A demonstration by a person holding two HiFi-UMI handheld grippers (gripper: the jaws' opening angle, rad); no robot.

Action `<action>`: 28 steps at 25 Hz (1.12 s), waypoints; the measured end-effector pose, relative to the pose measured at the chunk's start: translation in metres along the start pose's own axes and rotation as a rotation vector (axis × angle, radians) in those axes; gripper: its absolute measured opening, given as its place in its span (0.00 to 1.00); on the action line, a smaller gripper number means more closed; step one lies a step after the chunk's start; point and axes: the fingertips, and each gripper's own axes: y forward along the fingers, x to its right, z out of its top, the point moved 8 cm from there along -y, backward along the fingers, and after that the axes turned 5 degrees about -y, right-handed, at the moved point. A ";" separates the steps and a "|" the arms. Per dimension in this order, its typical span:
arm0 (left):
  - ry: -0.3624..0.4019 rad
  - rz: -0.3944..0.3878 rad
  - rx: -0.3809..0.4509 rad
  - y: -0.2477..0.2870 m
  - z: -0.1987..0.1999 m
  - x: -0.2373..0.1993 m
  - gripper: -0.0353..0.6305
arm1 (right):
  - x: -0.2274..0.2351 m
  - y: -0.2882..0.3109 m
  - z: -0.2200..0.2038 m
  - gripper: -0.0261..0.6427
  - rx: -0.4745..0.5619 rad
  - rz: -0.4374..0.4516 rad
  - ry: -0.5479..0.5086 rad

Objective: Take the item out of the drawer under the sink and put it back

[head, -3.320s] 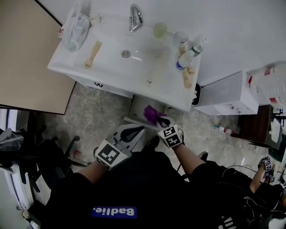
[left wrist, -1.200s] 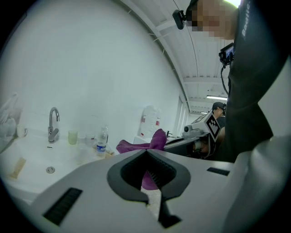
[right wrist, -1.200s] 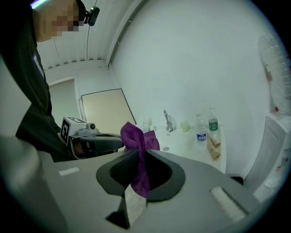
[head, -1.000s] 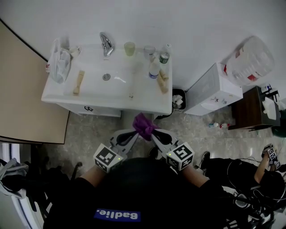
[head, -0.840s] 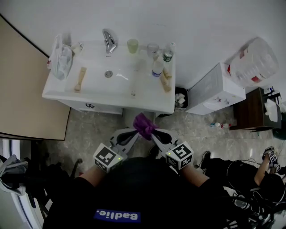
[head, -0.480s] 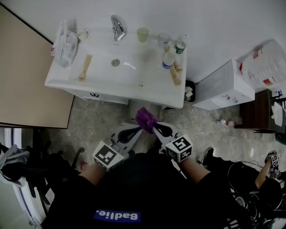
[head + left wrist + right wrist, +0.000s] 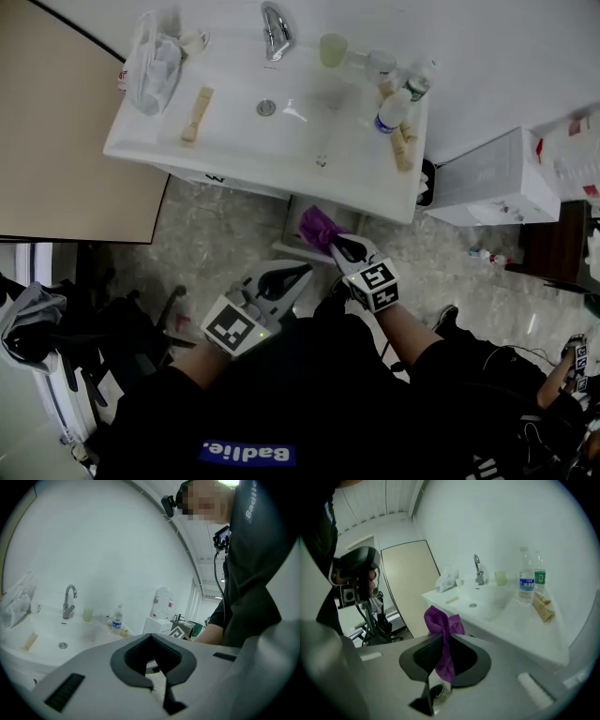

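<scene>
White sink (image 7: 234, 141) stood against pale wall (image 7: 487, 56), right gripper (image 7: 339, 248) pinched purple cloth (image 7: 317, 225) near its front edge, left gripper (image 7: 298, 274) had jaws together, empty.

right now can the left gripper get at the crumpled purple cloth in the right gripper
Probably yes: nothing lies between the left gripper and the crumpled purple cloth, which bunches out beyond the right gripper clamped on it. The left jaws are shut, so they must open first.

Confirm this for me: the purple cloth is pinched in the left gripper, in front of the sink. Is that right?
No. The purple cloth is pinched in the right gripper, not the left, in front of the sink. The right gripper view shows it between those jaws; the left gripper is shut on nothing.
</scene>
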 end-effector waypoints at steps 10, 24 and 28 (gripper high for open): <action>0.003 0.011 -0.002 0.002 -0.003 -0.015 0.06 | 0.024 0.069 -0.055 0.11 -0.198 -0.008 -0.090; -0.034 0.046 -0.025 0.004 -0.020 -0.022 0.06 | 0.065 0.141 -0.128 0.11 -0.442 -0.053 -0.132; -0.025 0.046 -0.029 0.004 -0.021 -0.020 0.06 | 0.070 0.157 -0.133 0.11 -0.471 -0.063 -0.120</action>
